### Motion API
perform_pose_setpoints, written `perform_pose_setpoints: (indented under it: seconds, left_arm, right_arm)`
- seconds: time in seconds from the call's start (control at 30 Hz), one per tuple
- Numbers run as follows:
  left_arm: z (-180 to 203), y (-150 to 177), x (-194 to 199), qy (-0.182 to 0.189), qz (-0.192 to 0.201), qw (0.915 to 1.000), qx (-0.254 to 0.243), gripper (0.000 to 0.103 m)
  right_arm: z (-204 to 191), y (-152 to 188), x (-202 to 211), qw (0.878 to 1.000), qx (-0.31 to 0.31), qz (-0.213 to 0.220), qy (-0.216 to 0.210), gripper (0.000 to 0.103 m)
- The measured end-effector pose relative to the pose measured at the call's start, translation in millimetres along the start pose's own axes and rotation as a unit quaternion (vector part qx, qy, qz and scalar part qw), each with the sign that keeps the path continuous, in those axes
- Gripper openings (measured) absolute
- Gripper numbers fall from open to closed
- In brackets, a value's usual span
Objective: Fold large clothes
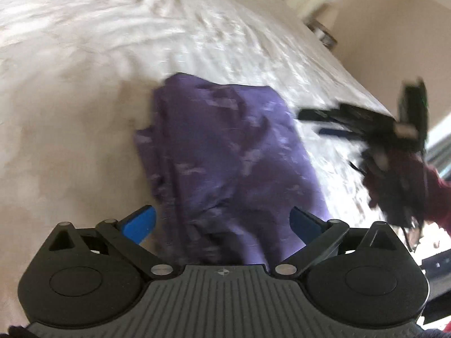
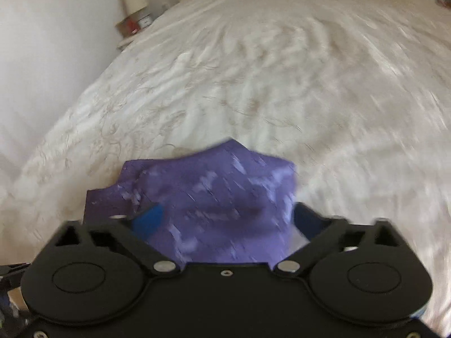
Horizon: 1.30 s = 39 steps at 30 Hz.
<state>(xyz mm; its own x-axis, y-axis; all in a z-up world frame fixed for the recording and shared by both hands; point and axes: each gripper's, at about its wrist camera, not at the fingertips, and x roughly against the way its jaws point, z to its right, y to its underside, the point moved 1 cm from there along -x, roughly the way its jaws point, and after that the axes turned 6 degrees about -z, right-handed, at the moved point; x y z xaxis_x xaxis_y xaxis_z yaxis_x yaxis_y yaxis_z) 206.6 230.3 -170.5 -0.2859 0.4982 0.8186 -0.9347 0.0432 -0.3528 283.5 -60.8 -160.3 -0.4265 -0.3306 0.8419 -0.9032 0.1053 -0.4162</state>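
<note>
Two tongs in play, both frames motion-blurred. Left tongs (image 1: 222, 222) spread wide, blue pads far apart, nothing pinched; purple cloth runs between the pads and under the body, whether it touches them can't be told. Purple garment (image 1: 225, 152) lies folded into a compact bundle on the white bed (image 1: 84, 70), creased, with pale streaks across the fabric. Just right of the bundle in the left wrist view, right tongs (image 1: 313, 124) sit above the bedspread with black fingers pointing toward the garment's far right edge, apart from it; person's sleeve (image 1: 434, 191) dark red behind them. Right wrist view: right tongs (image 2: 228, 217) also wide open, gripping nothing, garment (image 2: 214, 191) filling the gap between the pads, contact unclear. Bundle's far edge is jagged against the bed (image 2: 282, 84). Small round container (image 2: 135, 14) stands past the bed's left edge, near the wall.
</note>
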Motion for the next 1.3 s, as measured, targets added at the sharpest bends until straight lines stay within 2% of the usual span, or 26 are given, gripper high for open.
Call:
perform_pose_setpoints:
  seconds: [0.1,0.17,0.33,0.43,0.6,0.63,0.67,0.7,0.73,0.77,0.83,0.97,1.07,1.3]
  left_arm:
    - [-20,6,-10,0.009,-0.032,0.9987,0.038,0.103]
    - [-29,11,-23,0.025,-0.057,0.9964,0.058,0.103]
    - [-32,14,-52,0.075,-0.087,0.9901,0.081,0.103]
    - [-35,11,-71,0.082,-0.099,0.9865,0.101,0.103]
    - [-53,7,-85,0.112,-0.114,0.973,0.167,0.103]
    - [-53,5,-86,0.118,-0.118,0.9723,0.163,0.102]
    - [-51,4,-86,0.125,-0.122,0.9724,0.155,0.102]
    - [-48,3,-87,0.129,-0.123,0.9733,0.145,0.102]
    - [-43,3,-87,0.133,-0.121,0.9736,0.14,0.102]
    - [-36,1,-90,0.137,-0.117,0.9738,0.139,0.102]
    - [-15,-4,-98,0.135,-0.11,0.9755,0.135,0.102]
    - [31,-11,-124,0.136,-0.095,0.9757,0.143,0.102]
    - [69,-22,-152,0.153,-0.08,0.9738,0.148,0.102]
    - [174,-73,-220,0.176,-0.068,0.9781,0.088,0.102]
  right_arm:
    - [25,16,-7,0.998,-0.05,-0.032,-0.017,0.103]
    - [36,27,-14,0.994,-0.081,-0.054,-0.044,0.103]
    - [44,39,-38,0.983,-0.131,-0.075,-0.109,0.103]
    - [43,39,-58,0.972,-0.149,-0.093,-0.154,0.103]
    - [49,35,-73,0.963,-0.167,-0.094,-0.192,0.103]
    - [51,33,-72,0.961,-0.171,-0.095,-0.197,0.096]
    - [52,32,-69,0.962,-0.165,-0.095,-0.194,0.081]
    - [52,31,-64,0.966,-0.15,-0.094,-0.187,0.074]
    - [53,32,-58,0.967,-0.14,-0.094,-0.189,0.064]
    - [58,32,-53,0.966,-0.14,-0.093,-0.197,0.06]
    - [67,30,-41,0.964,-0.138,-0.084,-0.21,0.058]
    - [95,13,-19,0.969,-0.114,-0.074,-0.206,0.058]
    - [131,-6,3,0.976,-0.094,-0.063,-0.185,0.058]
    - [231,-40,64,0.99,-0.091,-0.018,-0.105,0.06]
